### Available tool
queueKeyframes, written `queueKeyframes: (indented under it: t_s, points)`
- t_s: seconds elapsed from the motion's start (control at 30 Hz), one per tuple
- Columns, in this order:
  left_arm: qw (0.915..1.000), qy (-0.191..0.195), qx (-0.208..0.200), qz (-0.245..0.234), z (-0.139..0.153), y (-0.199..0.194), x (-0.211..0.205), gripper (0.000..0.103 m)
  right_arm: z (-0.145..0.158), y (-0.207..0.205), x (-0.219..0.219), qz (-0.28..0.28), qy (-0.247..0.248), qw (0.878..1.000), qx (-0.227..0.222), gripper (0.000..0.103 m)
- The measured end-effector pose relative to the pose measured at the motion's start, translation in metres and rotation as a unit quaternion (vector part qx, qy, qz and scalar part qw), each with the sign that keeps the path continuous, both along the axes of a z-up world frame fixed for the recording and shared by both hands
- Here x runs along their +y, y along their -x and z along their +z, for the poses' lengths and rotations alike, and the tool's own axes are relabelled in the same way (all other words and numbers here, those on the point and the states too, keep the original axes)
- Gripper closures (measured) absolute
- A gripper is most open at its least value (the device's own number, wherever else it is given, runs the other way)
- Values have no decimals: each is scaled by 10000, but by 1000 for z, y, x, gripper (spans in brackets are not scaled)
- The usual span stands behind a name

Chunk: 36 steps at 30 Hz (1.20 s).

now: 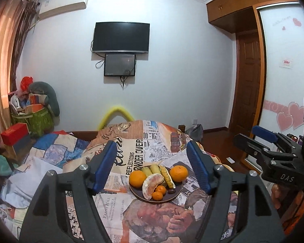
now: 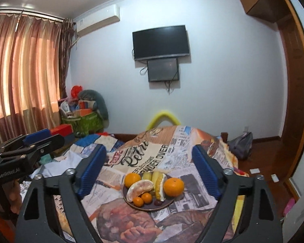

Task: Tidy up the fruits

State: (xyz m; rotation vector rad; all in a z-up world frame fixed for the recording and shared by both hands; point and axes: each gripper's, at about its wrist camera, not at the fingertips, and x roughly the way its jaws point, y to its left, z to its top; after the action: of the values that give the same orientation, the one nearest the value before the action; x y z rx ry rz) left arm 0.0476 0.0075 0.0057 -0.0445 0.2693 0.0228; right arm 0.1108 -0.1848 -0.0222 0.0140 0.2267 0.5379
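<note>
One plate (image 1: 136, 193), two large oranges (image 1: 137, 179), two small tangerines (image 1: 157, 195), one peeled pomelo wedge (image 1: 150, 186)

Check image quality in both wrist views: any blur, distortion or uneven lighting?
Left wrist: strong fisheye bending, dark corners, plate of fruit sharp, curtain glowing orange. Right wrist: same bending, backlit curtain brightest, plate sharp, no motion blur.

Left gripper (image 1: 150, 165) black frame, blue ribbed pads, silver screws

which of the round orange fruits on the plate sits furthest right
The big orange at the plate's right edge, right of the bananas; the other big orange and two small ones sit left.
</note>
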Motion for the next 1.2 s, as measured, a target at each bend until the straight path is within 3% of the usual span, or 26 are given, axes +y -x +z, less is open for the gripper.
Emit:
queueKeyframes:
  t_s: [0.07, 0.13, 0.43, 1.2]
  points:
    - [10000, 12, -19, -2, 0, 5, -1, 25, 0, 4, 0, -71, -33, 9999, -80, 1]
    - [9999, 25, -93, 55, 1, 10, -1, 12, 0, 10, -1, -106, -44, 9998, -132, 1]
    - [9994, -119, -273, 160, 4, 24, -9, 2, -5, 16, -3, -231, 29, 9997, -122, 0]
    - [9997, -68, -241, 77, 1, 22, -10, 0, -5, 21, -12, -314, 6, 9994, -115, 0]
